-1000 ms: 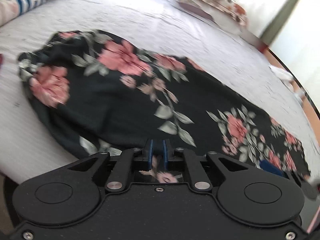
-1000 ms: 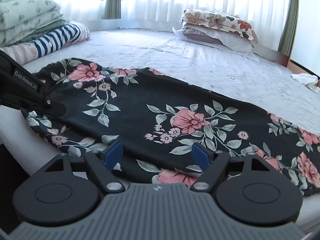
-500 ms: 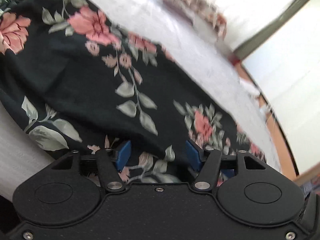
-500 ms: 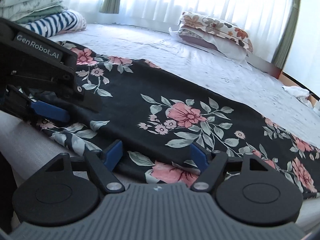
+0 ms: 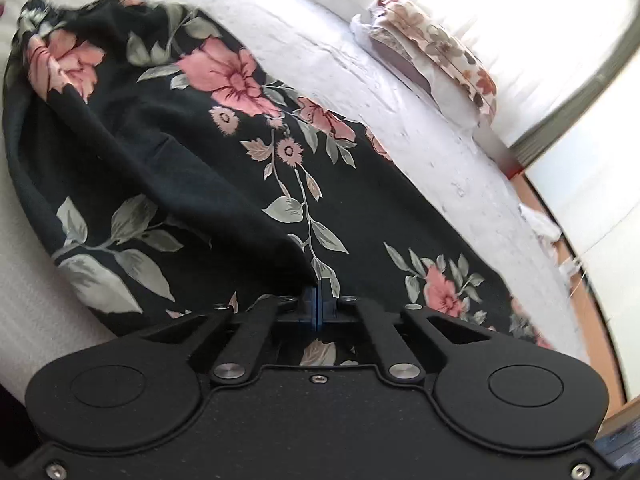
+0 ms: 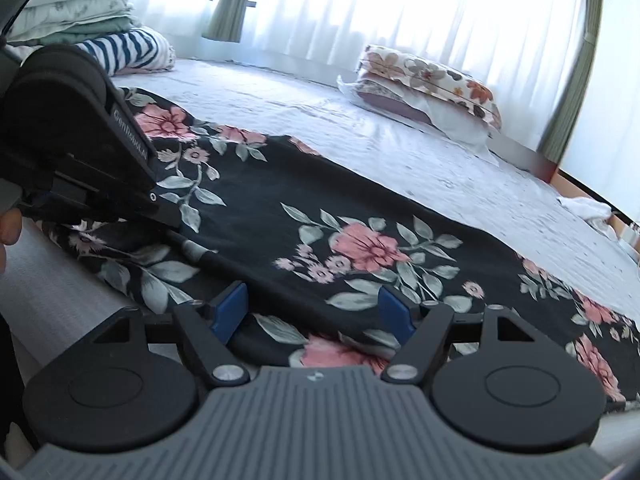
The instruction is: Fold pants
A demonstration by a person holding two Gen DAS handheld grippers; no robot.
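Black floral pants (image 6: 304, 216) lie spread across the white bed sheet (image 6: 420, 160), running from about 10 o'clock to 4 o'clock in the right wrist view. Near edge sits just beyond both tools, at the bed edge.

Left gripper (image 5: 319, 306): blue pads pressed together, no gap visible. It pinches the near hem of the pants; a taut ridge of cloth rises from the pinch toward 10 o'clock in the left wrist view, so fabric looks lifted there. In the right wrist view the same tool (image 6: 80, 152) is at 9 o'clock, over the waist end.

Right gripper (image 6: 312, 314): jaws wide apart, blue fingers (image 6: 230, 310) either side of the near hem, cloth between them but not clamped. Holds nothing.

Progress, my read: early. Pants appear laid out as one long strip, probably legs already stacked, though I cannot tell the layers apart. No cross fold visible. Only one grasp is made. Left: close right jaws on hem, lift both points, carry one end over the other, flatten, maybe fold again.

Risk: thin slippery-looking fabric, left pinch may hold only the top layer; cannot tell.

Background: floral pillow (image 6: 432, 80) at 1 o'clock, stacked bedding (image 6: 80, 4) plus striped cloth (image 6: 132, 50) at 11 o'clock, curtains (image 6: 400, 8) behind, small white cloth (image 6: 588, 206) at 3 o'clock. All well apart from the pants.
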